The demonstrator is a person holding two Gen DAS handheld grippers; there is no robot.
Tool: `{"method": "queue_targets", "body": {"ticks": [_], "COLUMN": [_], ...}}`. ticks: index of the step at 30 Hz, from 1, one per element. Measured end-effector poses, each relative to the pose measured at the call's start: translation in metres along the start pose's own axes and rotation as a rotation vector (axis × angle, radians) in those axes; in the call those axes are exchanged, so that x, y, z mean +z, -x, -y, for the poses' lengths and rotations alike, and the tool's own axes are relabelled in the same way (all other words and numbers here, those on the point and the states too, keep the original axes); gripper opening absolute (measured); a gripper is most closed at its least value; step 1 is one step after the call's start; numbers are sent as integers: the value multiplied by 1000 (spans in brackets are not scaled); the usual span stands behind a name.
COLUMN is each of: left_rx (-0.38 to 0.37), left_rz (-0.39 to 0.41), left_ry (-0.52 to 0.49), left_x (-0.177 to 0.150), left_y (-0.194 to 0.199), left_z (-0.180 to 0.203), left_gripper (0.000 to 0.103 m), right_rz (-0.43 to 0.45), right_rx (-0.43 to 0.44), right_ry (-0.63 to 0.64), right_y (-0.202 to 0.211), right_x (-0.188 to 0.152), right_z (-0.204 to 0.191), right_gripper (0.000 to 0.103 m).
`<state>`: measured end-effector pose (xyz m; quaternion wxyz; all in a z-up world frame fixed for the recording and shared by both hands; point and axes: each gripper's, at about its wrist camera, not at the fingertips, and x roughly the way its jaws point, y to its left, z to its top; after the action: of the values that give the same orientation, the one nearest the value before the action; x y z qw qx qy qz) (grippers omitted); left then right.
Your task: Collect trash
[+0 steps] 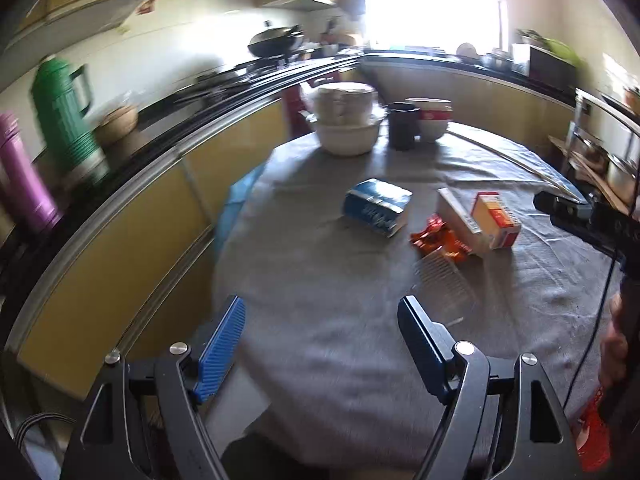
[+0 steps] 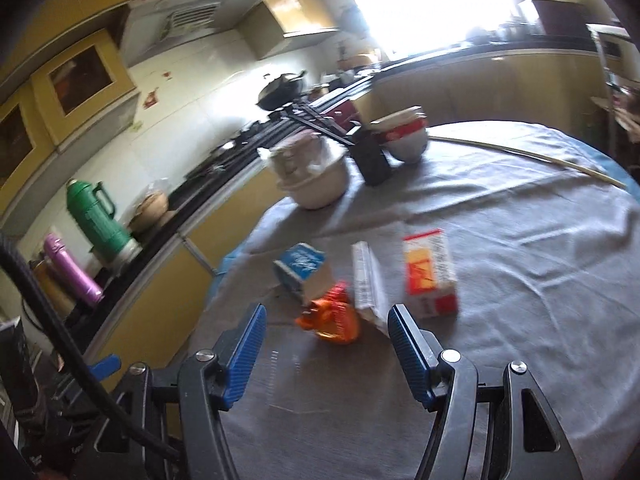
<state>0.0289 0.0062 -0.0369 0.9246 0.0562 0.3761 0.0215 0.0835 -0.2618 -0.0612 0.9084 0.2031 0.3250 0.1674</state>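
Both wrist views, blurrily, over table [image 1: 320,320]

Each hand-held gripper [image 1: 322,316] [image 2: 326,322] has black arms, silver screws, ribbed blue pads [image 1: 222,350] and black cable [image 2: 60,320].

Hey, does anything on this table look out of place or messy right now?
Yes. Mid-table lies a loose cluster of litter: a blue carton tipped on its side and dented, a crumpled orange wrapper, and two small boxes, one white, one yellow-and-red, lying flat. The stacked bowls at the far edge look tidy.
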Motion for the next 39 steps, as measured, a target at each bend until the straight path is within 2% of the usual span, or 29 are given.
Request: {"method": "queue_targets", "body": {"ticks": [3,8,15,18,23,26,30,34,39], "left_rx": [42,155,234,233,228,223,216,188,182], "left_rz": [4,57,143,171,163,184,219,236,217], "left_ry": [53,47,59,73,99,102,80,32,-29], "left_x": [-13,-49,-68,-69,-83,-88,-84,-79,-82], "left_y": [30,95,163,178,195,205,219,219,211], "left_z": [-13,-33,-66,-78,-91,-92,-82,-62,-45], "left_gripper": [79,79,79,79,79,79,79,79,79], "right_rz": [10,59,78,80,78,67,105,135,96], "right_rx": [38,22,-12,-1,8,13,9,-23,-63], "right_ry": [-9,-36,-30,-31,29,70,155,173,71], "right_y": [-5,-8,4,16,39,54,79,89,81], "right_x": [0,-5,-9,-12,-31,-40,-41,-40,-40], "right_z": [-7,-25,-74,-99,-136,-153,-166,-156,-116], "right_gripper": [68,68,68,68,68,68,68,68,68]}}
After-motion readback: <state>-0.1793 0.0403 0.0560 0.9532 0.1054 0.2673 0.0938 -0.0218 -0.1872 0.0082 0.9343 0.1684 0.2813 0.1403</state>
